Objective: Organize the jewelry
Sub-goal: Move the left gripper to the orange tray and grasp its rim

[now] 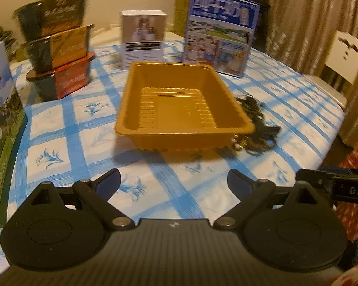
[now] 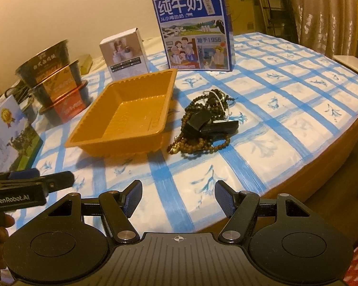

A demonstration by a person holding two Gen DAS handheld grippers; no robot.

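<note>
Hovering near the desk (image 2: 286,109) edge, both jaws gape released, holding nothing. Beyond them the tray (image 2: 121,116) sits bare; the jewelry (image 2: 202,124) lies heaped just right of it, so sorting looks unstarted.

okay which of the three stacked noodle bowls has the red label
The bottom bowl of the stack has the red label. The middle bowl is orange-gold, and the top bowl is dark with gold lettering.
</note>
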